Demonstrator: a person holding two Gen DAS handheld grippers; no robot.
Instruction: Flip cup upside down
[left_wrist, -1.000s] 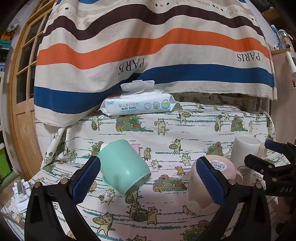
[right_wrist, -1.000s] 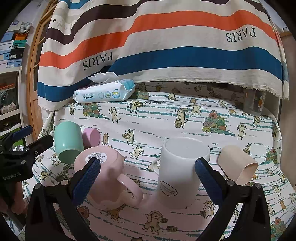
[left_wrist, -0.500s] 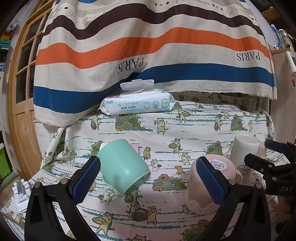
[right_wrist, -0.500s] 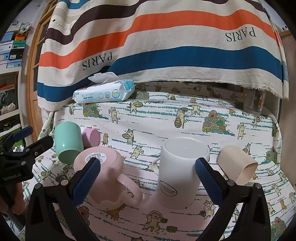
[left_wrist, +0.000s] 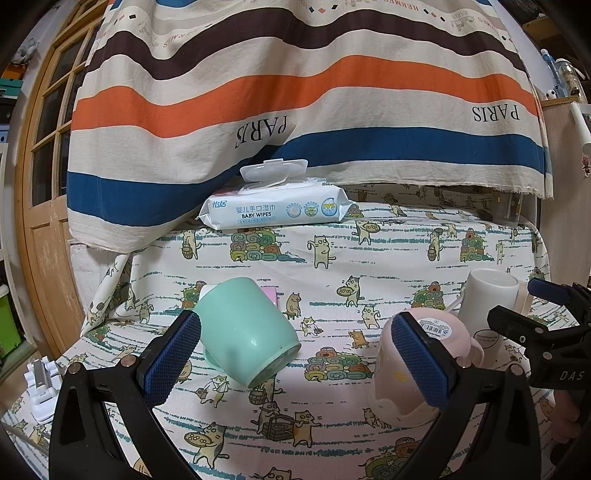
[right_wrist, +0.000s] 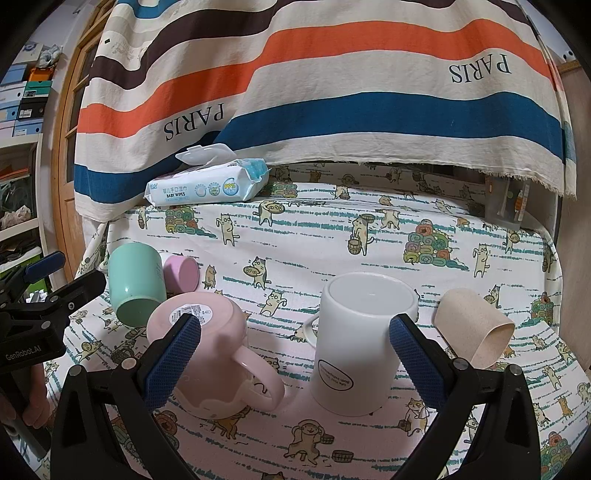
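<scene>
A white mug (right_wrist: 364, 343) stands on the cat-print cloth, its flat top toward me; it also shows in the left wrist view (left_wrist: 491, 301). A pink mug (right_wrist: 207, 350) stands upside down, barcode sticker on its base; the left wrist view shows it too (left_wrist: 413, 373). A mint cup (left_wrist: 245, 330) lies on its side, base toward me, also in the right wrist view (right_wrist: 135, 282). A beige cup (right_wrist: 474, 328) lies on its side at the right. My left gripper (left_wrist: 295, 363) is open and empty between the mint cup and pink mug. My right gripper (right_wrist: 293, 360) is open and empty, its pads beside the pink and white mugs.
A small purple cup (right_wrist: 181, 273) lies behind the mint cup. A pack of baby wipes (left_wrist: 275, 206) sits at the back under a striped hanging cloth (left_wrist: 295, 92). A wooden door (left_wrist: 40, 184) is at the left. A white holder (left_wrist: 40, 384) sits at the left table edge.
Almost nothing has moved; both grippers stay open with only a slight drift of view.
</scene>
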